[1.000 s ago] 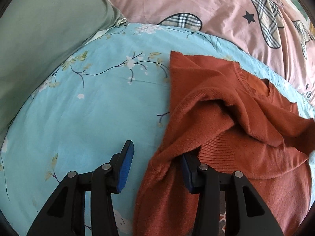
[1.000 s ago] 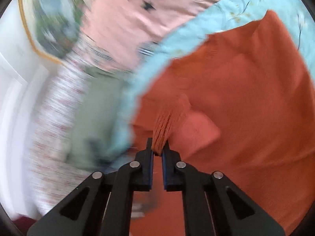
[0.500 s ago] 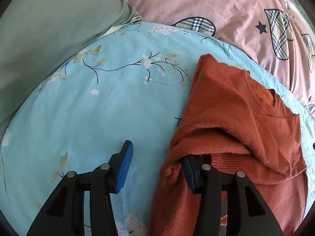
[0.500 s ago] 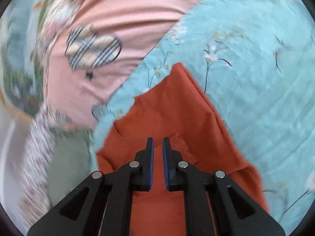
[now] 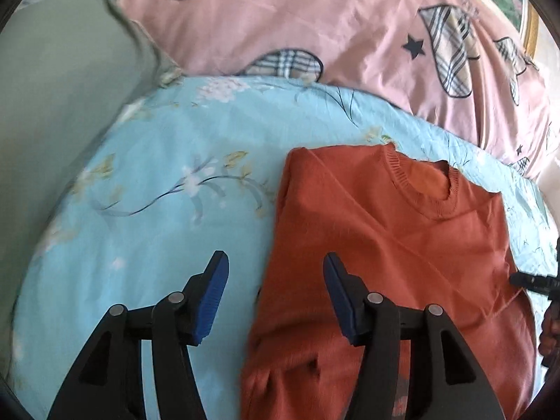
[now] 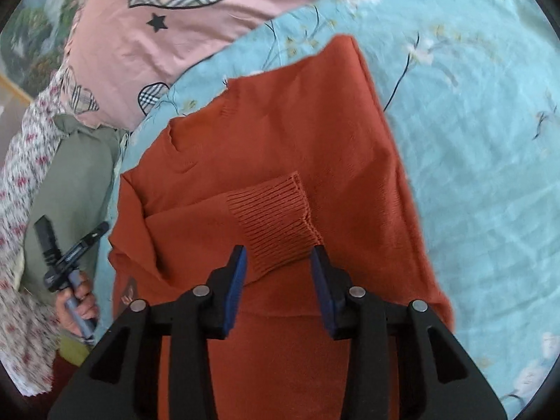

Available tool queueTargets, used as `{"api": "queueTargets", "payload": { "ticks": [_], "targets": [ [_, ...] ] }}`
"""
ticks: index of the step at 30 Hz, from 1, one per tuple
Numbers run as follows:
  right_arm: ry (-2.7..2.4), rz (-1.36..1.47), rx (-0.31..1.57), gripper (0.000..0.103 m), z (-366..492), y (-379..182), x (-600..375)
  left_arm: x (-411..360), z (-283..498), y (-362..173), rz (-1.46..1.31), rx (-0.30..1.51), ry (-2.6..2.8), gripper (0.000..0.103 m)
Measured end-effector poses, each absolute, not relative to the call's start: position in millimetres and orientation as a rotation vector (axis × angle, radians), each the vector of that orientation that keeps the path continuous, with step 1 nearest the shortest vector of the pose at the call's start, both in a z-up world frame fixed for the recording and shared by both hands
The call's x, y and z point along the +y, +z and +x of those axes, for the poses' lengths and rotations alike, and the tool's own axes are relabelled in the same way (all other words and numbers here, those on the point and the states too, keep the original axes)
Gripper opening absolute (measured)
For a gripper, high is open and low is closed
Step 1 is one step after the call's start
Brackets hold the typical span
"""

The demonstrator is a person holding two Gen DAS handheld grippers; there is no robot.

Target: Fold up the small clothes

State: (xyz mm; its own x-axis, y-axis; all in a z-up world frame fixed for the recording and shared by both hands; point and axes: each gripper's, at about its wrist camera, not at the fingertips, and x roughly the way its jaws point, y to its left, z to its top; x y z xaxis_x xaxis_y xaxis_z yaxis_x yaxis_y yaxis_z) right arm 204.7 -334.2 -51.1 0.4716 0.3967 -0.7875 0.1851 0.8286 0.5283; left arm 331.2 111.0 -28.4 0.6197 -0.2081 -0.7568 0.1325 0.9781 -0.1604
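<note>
A rust-orange knit sweater [image 5: 392, 245] lies flat on the light blue floral sheet [image 5: 157, 210], round neckline [image 5: 423, 189] at the far end. My left gripper [image 5: 274, 297] is open and empty, hovering over the sweater's left edge. In the right wrist view the sweater [image 6: 315, 122] has one sleeve folded across its body, the ribbed cuff [image 6: 276, 217] lying just ahead of my right gripper [image 6: 278, 280], which is open and empty above it. The left gripper [image 6: 70, 245] and the hand holding it show at the left edge of that view.
A pink pillowcase with plaid patches [image 5: 332, 35] lies beyond the sheet. A sage green pillow [image 5: 52, 105] is at the left. The right gripper's tip [image 5: 535, 280] shows at the right edge of the left wrist view. Bare sheet [image 6: 490, 140] lies right of the sweater.
My right gripper let go of the cuff and opened; the sleeve now lies across the sweater's body. My left gripper came free of the bunched fabric, and the sweater lies flatter.
</note>
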Motion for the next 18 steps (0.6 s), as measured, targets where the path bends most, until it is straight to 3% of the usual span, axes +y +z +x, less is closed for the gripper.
{"api": "queueTargets", "payload": {
  "ticks": [4, 5, 6, 8, 13, 17, 18],
  "targets": [
    [0.159, 0.661, 1.073, 0.039, 211, -59, -328, 100, 369, -40, -0.101, 0.931, -0.232, 0.057],
    [0.175, 0.673, 1.068, 0.028, 213, -60, -326, 95, 379, -47, -0.072, 0.950, -0.197, 0.057],
    [0.192, 0.685, 1.070, 0.000, 213, -61, -325, 93, 385, -53, -0.046, 0.967, -0.163, 0.055],
    [0.216, 0.726, 1.061, 0.000, 210, -56, -322, 90, 396, -64, -0.024, 0.999, -0.120, 0.048],
    [0.326, 0.975, 0.948, 0.000, 177, -19, -333, 86, 398, -64, -0.004, 0.974, -0.098, 0.046],
    [0.157, 0.789, 0.889, 0.001, 172, 20, -341, 87, 398, -63, -0.039, 0.972, -0.095, 0.046],
    [0.117, 0.746, 0.907, 0.010, 176, 19, -343, 88, 398, -63, -0.047, 0.971, -0.095, 0.046]
  ]
}}
